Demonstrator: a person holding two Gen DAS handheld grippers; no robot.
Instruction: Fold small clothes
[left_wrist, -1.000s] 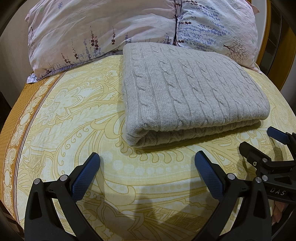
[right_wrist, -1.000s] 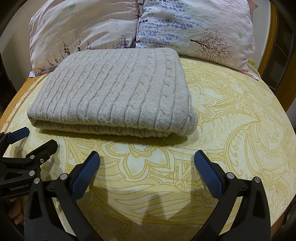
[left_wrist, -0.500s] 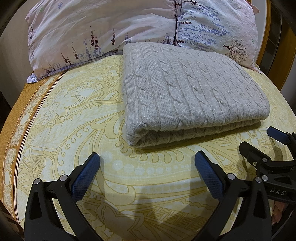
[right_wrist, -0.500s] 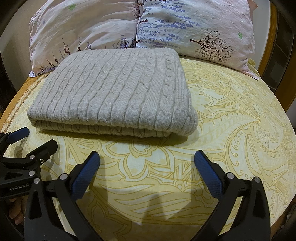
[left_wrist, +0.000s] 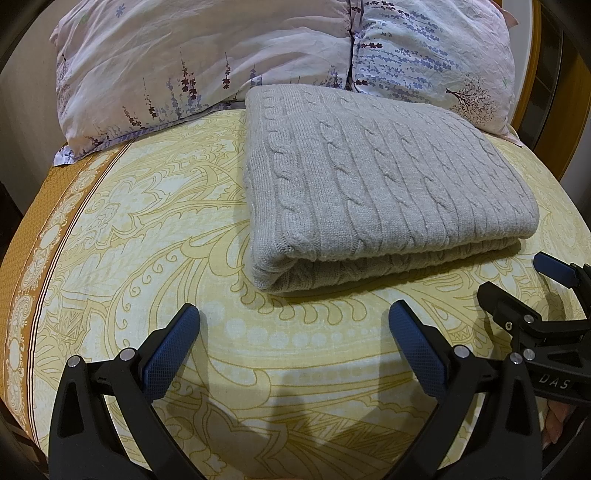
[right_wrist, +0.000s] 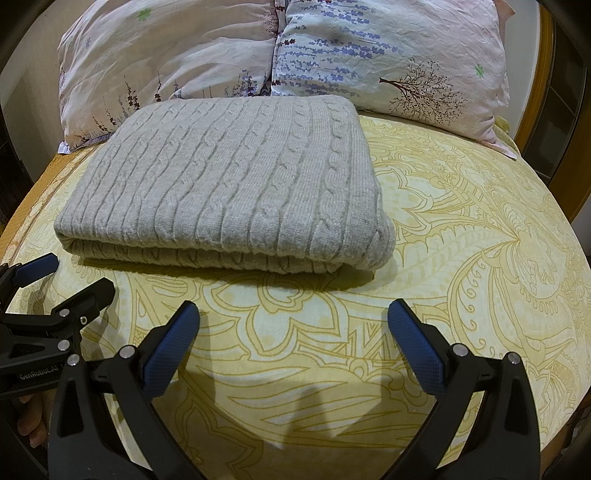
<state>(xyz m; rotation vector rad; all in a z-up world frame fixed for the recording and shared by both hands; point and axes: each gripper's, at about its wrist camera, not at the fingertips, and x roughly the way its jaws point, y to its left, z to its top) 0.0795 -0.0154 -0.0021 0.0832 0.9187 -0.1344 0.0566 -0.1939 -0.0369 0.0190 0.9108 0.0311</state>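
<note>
A grey cable-knit sweater (left_wrist: 373, 184) lies folded into a thick rectangle on the yellow patterned bedsheet (left_wrist: 155, 229), its folded edge facing me. In the right wrist view the same sweater (right_wrist: 236, 184) sits to the upper left. My left gripper (left_wrist: 293, 325) is open, short of the sweater's near edge, with nothing between its blue pads. My right gripper (right_wrist: 293, 325) is open too, holding nothing, off the sweater's near right corner. Each gripper shows at the edge of the other's view: the right gripper (left_wrist: 517, 280) and the left gripper (right_wrist: 70, 280).
Two floral pillows (left_wrist: 207, 55) (right_wrist: 391, 55) lean against the headboard right behind the sweater. A wooden bed frame (right_wrist: 543, 74) curves along the right side. The sheet's orange border (left_wrist: 33, 229) marks the left edge of the bed.
</note>
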